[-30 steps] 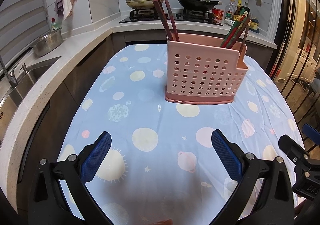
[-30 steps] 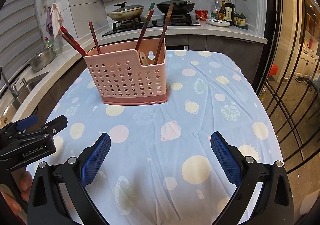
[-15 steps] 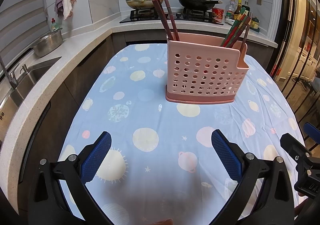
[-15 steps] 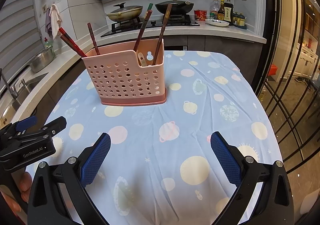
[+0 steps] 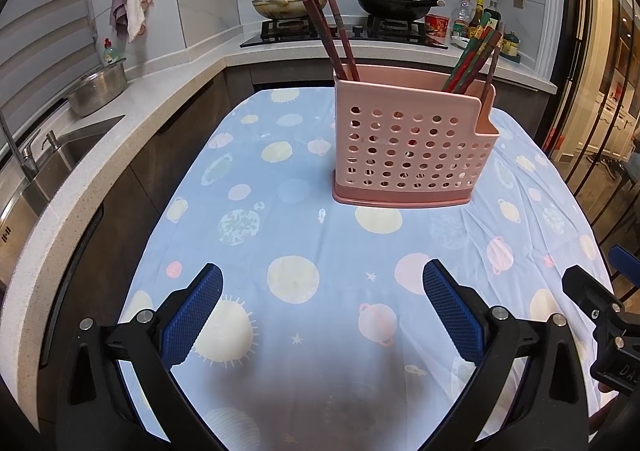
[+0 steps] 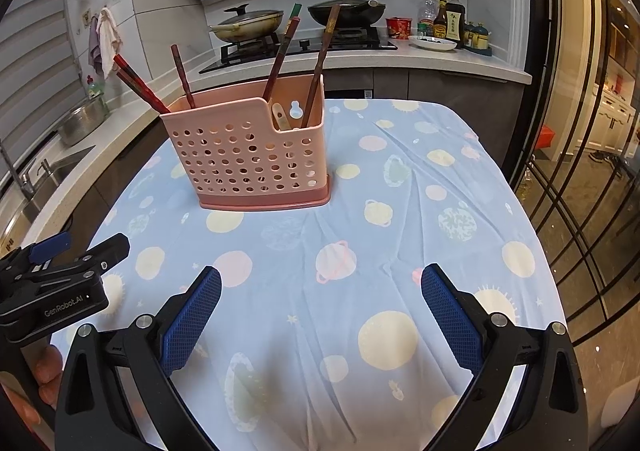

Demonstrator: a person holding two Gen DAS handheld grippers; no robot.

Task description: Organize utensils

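A: Where's the holder?

B: The pink holder (image 5: 412, 147) stands upright on the table (image 5: 304, 235), toward the far end, on a blue cloth with planets and suns. Perforated walls, a darker pink base under it.

A: And the chopsticks?

B: All in the holder. Three red chopsticks (image 5: 328, 39) lean out of its left end. A second bunch (image 5: 472, 59), red and green mixed, leans out of the right end. From the right wrist view that bunch reads as two dark sticks (image 6: 280, 59) in the lower, notched compartment, with a pale spoon (image 6: 279, 115) beside them.

A: Left gripper?

B: The left gripper (image 5: 322, 307) hangs over the near part of the cloth, jaws wide apart, nothing between the blue pads (image 5: 192, 315). It's well short of the holder.

A: Right one?

B: Same story. The right gripper (image 6: 320, 307) has its jaws spread wide and holds nothing, over the cloth's near edge. Its pads (image 6: 448, 311) are clear of everything.

A: Do the two see each other?

B: Yes. The left one shows at the left edge of the right wrist view, and the right one pokes into the left wrist view at the lower right. They sit side by side, apart.

A: Anything behind?

B: A stove (image 5: 344, 33) with two pans, bottles (image 6: 444, 21) on the counter, a sink (image 5: 60, 155) on the left with a steel bowl (image 5: 98, 89) near it.
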